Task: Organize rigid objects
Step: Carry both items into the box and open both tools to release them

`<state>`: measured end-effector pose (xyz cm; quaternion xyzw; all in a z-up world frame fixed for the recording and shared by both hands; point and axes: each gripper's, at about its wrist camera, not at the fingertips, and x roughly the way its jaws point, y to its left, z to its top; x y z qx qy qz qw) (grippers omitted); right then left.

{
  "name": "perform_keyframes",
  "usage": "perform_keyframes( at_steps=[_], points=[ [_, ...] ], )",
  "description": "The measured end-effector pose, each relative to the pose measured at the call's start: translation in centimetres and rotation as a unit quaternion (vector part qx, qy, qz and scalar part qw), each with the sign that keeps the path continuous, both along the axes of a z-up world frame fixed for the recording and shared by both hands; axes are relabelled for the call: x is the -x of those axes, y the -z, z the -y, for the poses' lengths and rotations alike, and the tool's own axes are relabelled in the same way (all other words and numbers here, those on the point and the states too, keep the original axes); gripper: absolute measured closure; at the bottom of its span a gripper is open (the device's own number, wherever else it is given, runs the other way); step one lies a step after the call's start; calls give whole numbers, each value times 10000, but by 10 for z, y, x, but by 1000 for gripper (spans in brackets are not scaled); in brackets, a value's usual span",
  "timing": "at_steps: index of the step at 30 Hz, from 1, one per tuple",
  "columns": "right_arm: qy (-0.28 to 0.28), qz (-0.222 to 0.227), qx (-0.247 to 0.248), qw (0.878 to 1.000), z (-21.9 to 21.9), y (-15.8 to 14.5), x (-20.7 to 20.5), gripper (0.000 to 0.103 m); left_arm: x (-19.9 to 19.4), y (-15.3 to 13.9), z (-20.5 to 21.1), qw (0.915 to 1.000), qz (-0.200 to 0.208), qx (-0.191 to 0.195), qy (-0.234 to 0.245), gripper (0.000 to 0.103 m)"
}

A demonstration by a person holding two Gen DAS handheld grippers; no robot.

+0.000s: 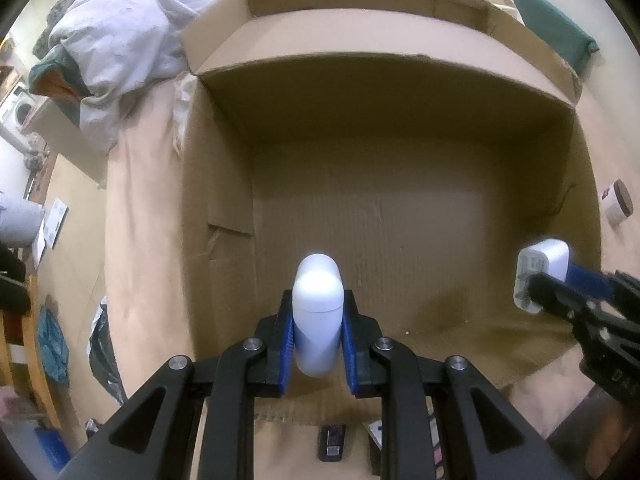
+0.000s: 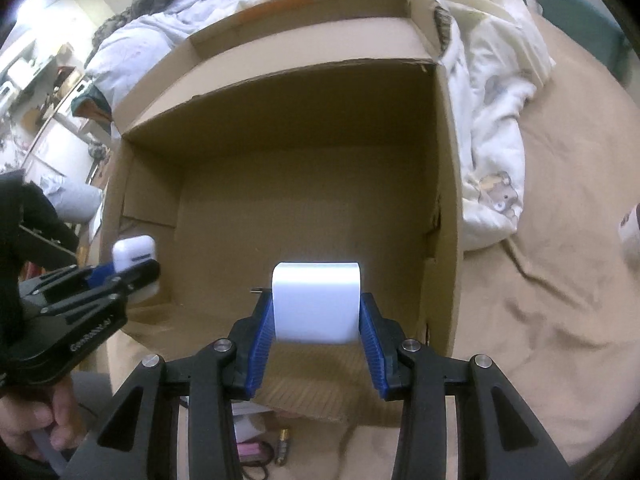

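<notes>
Slipping is the main risk: the left gripper point(image 1: 318, 344) has its jaws closed on a smooth white earbud case point(image 1: 318, 312), and the right gripper point(image 2: 318, 344) clamps a white charger plug point(image 2: 316, 304), both held over the open cardboard box point(image 1: 400, 92) on the bed point(image 2: 540, 280). Released from this height, either could bounce on the bare box floor. The box walls and the closeness of the two grippers limit the room. A battery point(image 2: 283, 446) lies outside, near the front wall.
</notes>
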<state>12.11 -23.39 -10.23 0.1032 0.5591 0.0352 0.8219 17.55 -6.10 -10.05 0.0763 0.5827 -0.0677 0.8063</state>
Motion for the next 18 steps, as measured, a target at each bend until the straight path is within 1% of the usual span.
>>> perform_keyframes(
  at_steps=[2,4,11,16,18],
  points=[
    [26,-59,-15,10000,1,4,-1,60,1,2,1,9999,36,-88,32,84],
    [48,-150,-7,9999,1,8,-1,60,1,4,0,10000,7,-94,-2,84],
    [-15,-168,107,9998,-7,11,-4,60,-2,17,-4,9997,-185,-137,-86,84],
    [30,-163,103,9998,-7,11,-5,60,-1,18,-3,9997,-118,-223,-79,84],
    [-2,-141,187,9997,-8,11,-4,60,0,19,-1,9996,-113,-267,-59,84]
  ],
)
